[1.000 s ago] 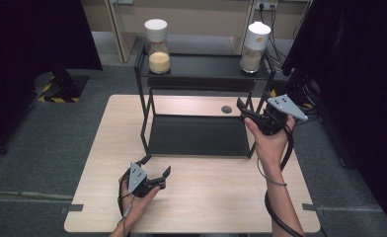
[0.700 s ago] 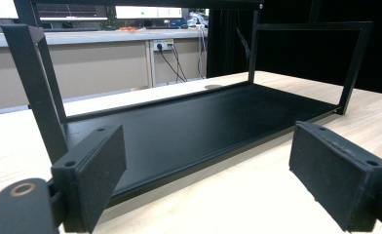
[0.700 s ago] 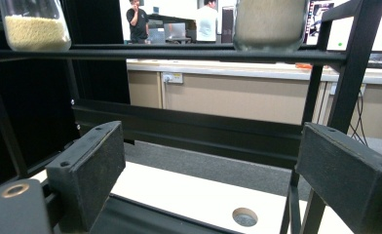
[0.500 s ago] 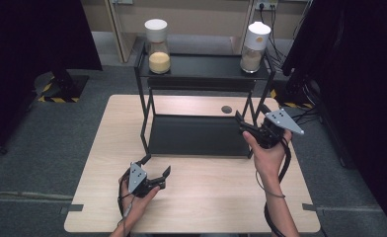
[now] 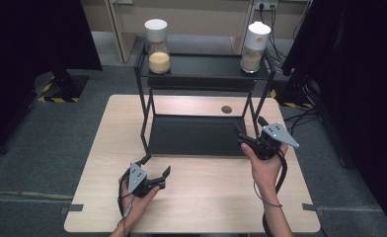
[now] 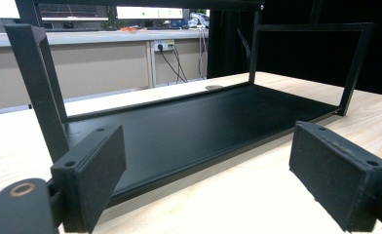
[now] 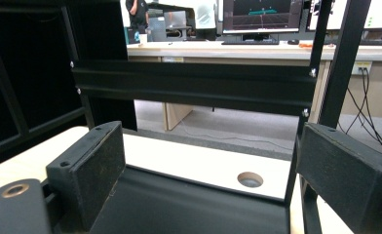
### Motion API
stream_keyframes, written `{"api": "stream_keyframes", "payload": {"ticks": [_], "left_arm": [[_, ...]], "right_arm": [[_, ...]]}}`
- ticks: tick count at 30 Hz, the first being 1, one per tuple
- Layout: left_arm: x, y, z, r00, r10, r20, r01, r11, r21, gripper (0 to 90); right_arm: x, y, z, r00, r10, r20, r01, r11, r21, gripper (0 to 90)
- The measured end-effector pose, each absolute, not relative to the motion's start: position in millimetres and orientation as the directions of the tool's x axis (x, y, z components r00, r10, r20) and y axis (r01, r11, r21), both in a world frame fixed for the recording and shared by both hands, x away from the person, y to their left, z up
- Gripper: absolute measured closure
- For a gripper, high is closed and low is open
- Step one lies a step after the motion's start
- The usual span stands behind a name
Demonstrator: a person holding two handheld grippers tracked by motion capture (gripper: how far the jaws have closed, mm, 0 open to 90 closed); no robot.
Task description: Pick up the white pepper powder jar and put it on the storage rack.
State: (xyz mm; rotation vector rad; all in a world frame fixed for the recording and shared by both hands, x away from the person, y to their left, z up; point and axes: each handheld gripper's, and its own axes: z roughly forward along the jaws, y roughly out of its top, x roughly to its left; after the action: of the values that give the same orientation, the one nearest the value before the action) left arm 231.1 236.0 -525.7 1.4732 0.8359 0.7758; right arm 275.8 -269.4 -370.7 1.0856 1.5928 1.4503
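- Left tongs (image 5: 157,167) rest low over the near-left part of the wooden worktop (image 5: 206,202), held in the left hand (image 5: 135,195). Jaws spread wide, nothing between them.
- In the left gripper view the two black pads (image 6: 101,168) stand well apart; through the gap shows the lower tray of the black shelf rack (image 6: 189,131), close ahead and untouched.
- Right tongs (image 5: 248,129) are held in the right hand (image 5: 263,165) at the rack's near-right corner, just beside the right front post. Jaws spread, gripping nothing.
- Right gripper view: pads (image 7: 99,168) wide apart, looking in over the rack's lower tray (image 7: 179,207); the right pad sits next to an upright post. Whether it touches the post cannot be told.
- Black shelf rack (image 5: 196,136) stands at the middle-back of the worktop, two levels: lower tray bare, upper shelf carrying two jars.
- Left jar (image 5: 157,42), white lid, yellowish fill, at the upper shelf's left end. Right jar (image 5: 254,42), white lid, paler fill, at the right end. Both upright, well apart from each other and from both tongs.
- Round cable hole (image 5: 226,109) in the worktop behind the lower tray; seen also in the right gripper view (image 7: 250,179).
- A cable trails from each gripper down along the forearm.
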Motion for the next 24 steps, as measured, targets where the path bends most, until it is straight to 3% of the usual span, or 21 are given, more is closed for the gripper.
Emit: {"api": "stream_keyframes", "payload": {"ticks": [24], "left_arm": [[230.8, 235.6, -525.8, 0.516, 0.856, -0.003, 0.056, -0.031, 0.998, 12.8]], "right_arm": [[250.3, -284.1, -414.3, -0.399, 0.915, 0.055, 0.177, 0.018, 0.984, 10.4]]}}
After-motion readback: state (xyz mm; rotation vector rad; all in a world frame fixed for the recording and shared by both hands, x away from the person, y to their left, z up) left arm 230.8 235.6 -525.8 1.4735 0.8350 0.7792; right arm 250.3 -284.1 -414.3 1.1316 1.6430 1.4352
